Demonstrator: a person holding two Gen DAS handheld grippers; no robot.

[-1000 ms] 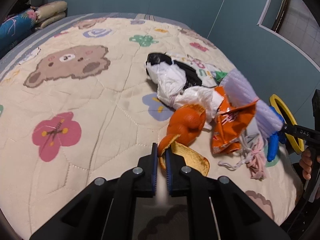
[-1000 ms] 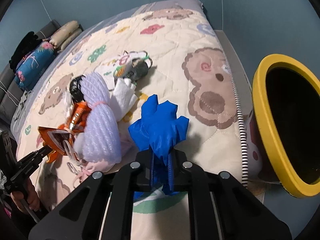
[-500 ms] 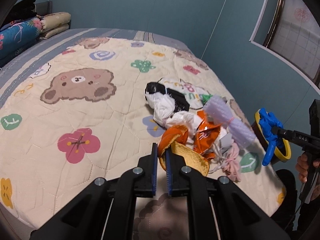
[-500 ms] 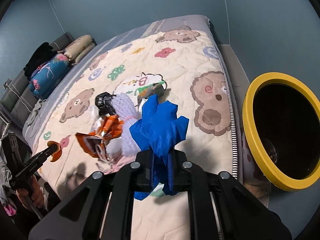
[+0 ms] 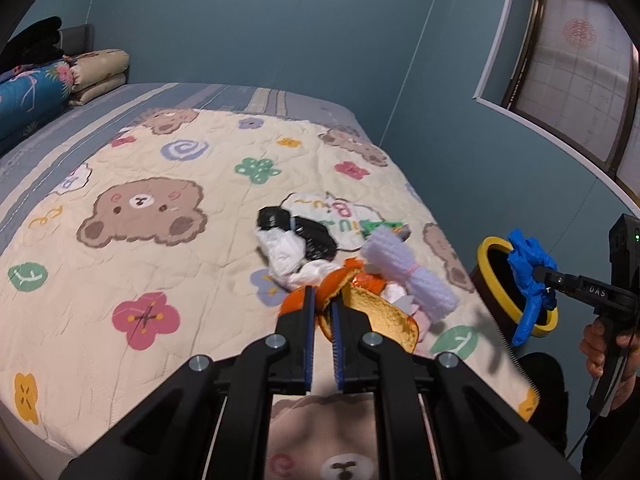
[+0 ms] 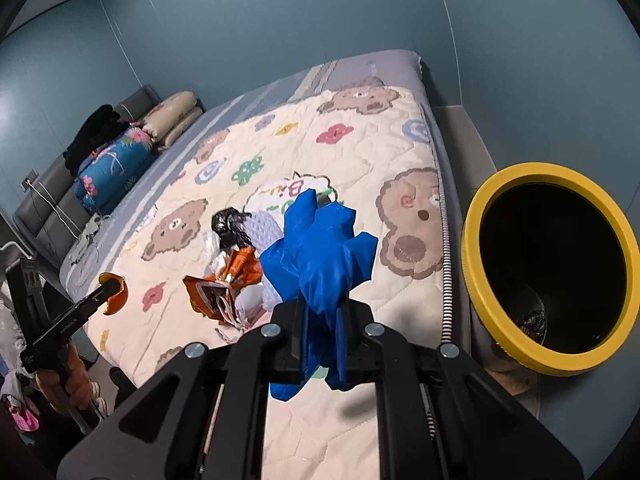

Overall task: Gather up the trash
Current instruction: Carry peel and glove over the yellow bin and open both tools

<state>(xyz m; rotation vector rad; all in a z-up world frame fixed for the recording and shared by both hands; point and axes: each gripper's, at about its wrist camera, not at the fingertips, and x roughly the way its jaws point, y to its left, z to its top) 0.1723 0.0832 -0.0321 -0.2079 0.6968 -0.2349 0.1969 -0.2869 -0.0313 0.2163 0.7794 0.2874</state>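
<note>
Progress partial: left tongs [image 5: 321, 312] pinching orange peel [image 5: 336, 292], lifted clear of bed [image 5: 160, 280]. Farther right, wrappers, white and black bags, foam netting [image 5: 408, 276] left heaped on quilt. Right tongs [image 6: 323, 320] clamped on blue glove [image 6: 320, 248], near yellow-rimmed bin [image 6: 472, 248] beside bed; nothing blocking its mouth.
</note>
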